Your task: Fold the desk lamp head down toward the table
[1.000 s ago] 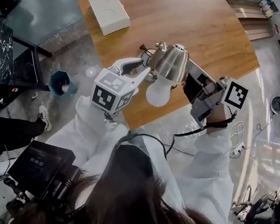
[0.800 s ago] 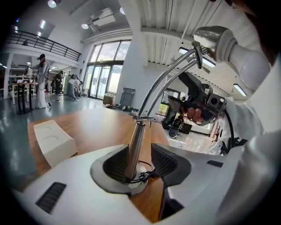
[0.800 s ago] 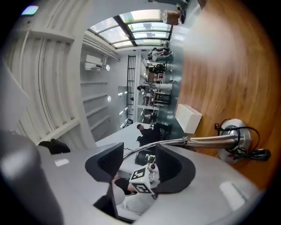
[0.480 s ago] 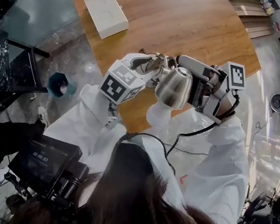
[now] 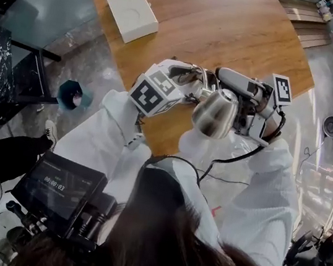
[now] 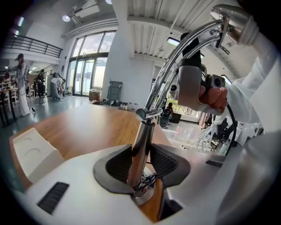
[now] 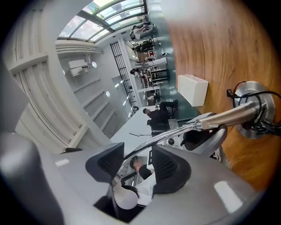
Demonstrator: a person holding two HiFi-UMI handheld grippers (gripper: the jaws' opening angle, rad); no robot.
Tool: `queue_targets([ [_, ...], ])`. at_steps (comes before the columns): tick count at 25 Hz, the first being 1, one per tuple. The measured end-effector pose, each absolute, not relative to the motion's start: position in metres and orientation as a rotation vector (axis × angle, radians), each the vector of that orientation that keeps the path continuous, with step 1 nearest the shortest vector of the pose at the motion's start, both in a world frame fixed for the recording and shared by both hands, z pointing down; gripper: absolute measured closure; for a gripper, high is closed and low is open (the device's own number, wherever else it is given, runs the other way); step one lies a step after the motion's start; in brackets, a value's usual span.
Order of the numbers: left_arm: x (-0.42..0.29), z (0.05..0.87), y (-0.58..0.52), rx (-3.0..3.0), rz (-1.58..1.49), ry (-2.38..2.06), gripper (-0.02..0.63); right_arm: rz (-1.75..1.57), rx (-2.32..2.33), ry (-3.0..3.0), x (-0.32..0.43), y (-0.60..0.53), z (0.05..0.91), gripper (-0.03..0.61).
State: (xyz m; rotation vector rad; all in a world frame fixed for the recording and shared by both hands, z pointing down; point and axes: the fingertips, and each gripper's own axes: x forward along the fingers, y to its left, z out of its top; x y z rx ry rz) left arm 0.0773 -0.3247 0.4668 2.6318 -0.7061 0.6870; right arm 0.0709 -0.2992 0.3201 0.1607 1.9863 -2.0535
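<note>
Overhead, the lamp head (image 5: 215, 113) hangs above the table's (image 5: 246, 23) near edge, long axis slanting down, mouth toward me. Seen along my left gripper (image 6: 141, 160), jaws just closing, it clamps the upright stem (image 6: 141, 140) — hold firm. My right gripper (image 7: 138, 165), jaws just opened, straddles the lamp head loosely — close squarely, then press down.

In the head view the left hand-held gripper (image 5: 190, 80) mostly hides the round base of the chrome desk lamp (image 5: 215, 112), whose shiny shade (image 6: 232, 19) the left gripper view's top right edge cuts off.
</note>
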Motion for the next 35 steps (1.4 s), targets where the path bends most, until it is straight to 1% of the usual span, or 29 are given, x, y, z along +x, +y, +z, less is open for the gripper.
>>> queue_targets([
  [9,0.078,0.470,-0.325,2.586,0.721,-0.604,0.482,-1.967,0.145,2.049,0.071,-0.291,0.320,0.408],
  [16,0.078,0.468,-0.325,2.587,0.712,-0.531,0.477,-1.745,0.091,2.399,0.064,-0.260,0.332,0.433],
  [24,0.078,0.470,-0.326,2.598,0.691,-0.426,0.470,-1.211,-0.176,3.144,0.056,-0.231,0.408,0.477],
  [27,0.078,0.472,-0.327,2.610,0.730,-0.384,0.471,-0.952,-0.288,3.348,0.055,-0.235,0.430,0.480],
  [31,0.080,0.472,-0.327,2.626,0.805,-0.338,0.471,-0.647,-0.351,3.487,0.056,-0.240,0.444,0.472],
  [33,0.080,0.472,-0.327,2.631,0.791,-0.336,0.471,-0.501,-0.404,3.535,0.056,-0.245,0.453,0.474],
  [35,0.080,0.473,-0.326,2.638,0.769,-0.334,0.472,-0.425,-0.422,3.545,0.057,-0.248,0.461,0.476],
])
